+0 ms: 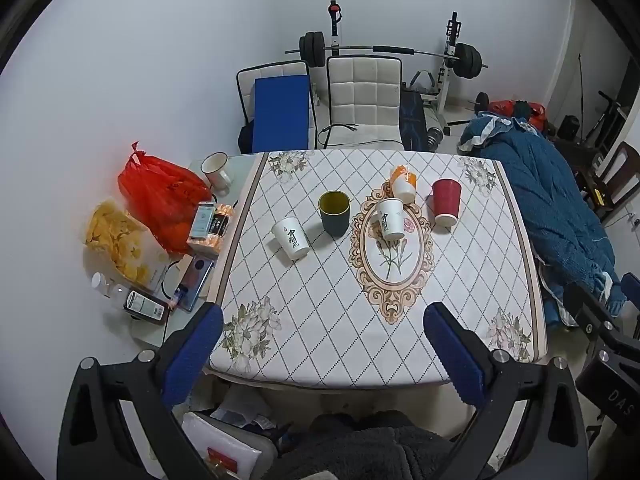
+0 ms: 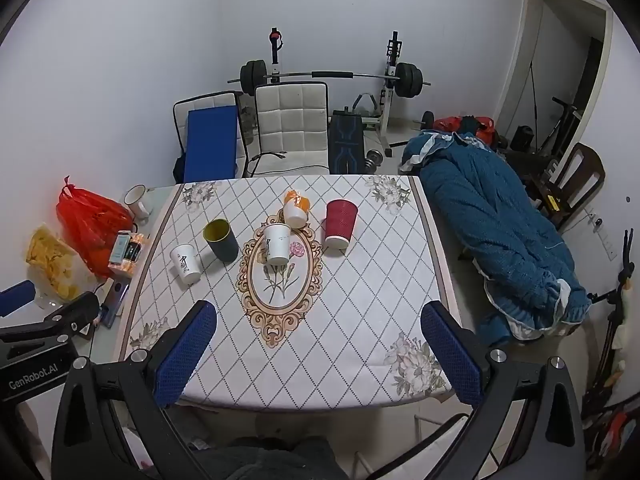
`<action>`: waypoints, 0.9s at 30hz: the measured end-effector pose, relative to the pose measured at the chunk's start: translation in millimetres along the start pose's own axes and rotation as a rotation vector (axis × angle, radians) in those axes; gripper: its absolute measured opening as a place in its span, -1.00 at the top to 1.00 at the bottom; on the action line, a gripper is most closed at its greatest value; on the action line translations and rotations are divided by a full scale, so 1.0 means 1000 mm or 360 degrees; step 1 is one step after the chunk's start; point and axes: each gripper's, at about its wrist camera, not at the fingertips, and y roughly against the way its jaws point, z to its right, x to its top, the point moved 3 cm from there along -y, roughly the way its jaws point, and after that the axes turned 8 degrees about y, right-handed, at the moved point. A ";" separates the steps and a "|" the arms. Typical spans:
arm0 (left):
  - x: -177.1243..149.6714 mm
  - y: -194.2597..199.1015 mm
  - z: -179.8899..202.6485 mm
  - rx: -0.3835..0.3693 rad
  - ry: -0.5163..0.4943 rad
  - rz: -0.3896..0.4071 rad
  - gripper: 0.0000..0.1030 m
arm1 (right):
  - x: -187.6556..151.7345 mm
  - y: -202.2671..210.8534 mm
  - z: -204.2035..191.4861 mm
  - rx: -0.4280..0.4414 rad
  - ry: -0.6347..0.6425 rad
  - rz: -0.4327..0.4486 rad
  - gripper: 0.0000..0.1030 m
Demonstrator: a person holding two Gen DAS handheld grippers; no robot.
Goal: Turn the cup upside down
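Several cups stand on the patterned tablecloth (image 1: 320,320): a dark cup with a yellow inside (image 1: 335,213) (image 2: 221,240) upright and open, a white cup with black writing (image 1: 290,237) (image 2: 185,263) at the left, a second white cup (image 1: 391,218) (image 2: 277,243) on the oval motif, an orange-and-white cup (image 1: 404,185) (image 2: 297,208) behind it, and a red paper cup (image 1: 446,201) (image 2: 340,223) at the right. My left gripper (image 1: 320,344) and right gripper (image 2: 320,344) are both open and empty, held above the table's near edge, well short of the cups.
On the table's left strip lie a red plastic bag (image 1: 160,196), a snack bag (image 1: 120,244), a white mug (image 1: 216,169), small boxes, bottles and a phone. A blue blanket (image 2: 500,232) lies right of the table. White chairs (image 1: 364,100) and a barbell rack stand behind.
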 end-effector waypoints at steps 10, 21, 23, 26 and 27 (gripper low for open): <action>0.000 0.006 -0.001 0.0001 0.0012 0.0008 -1.00 | 0.000 0.000 0.000 0.0005 -0.0007 0.0014 -1.00; -0.004 0.011 0.000 -0.0007 0.0013 0.0016 -1.00 | -0.001 -0.001 0.002 0.0008 -0.0009 0.0020 -1.00; -0.005 0.012 0.000 -0.0004 0.0016 0.0020 -1.00 | -0.003 -0.002 0.003 0.0011 -0.0011 0.0022 -1.00; -0.005 0.014 0.001 -0.0006 0.0018 0.0022 -1.00 | -0.002 -0.003 -0.001 0.0013 -0.0012 0.0022 -1.00; -0.005 0.015 0.001 -0.0009 0.0018 0.0022 -1.00 | -0.002 -0.003 0.000 0.0012 -0.0012 0.0023 -1.00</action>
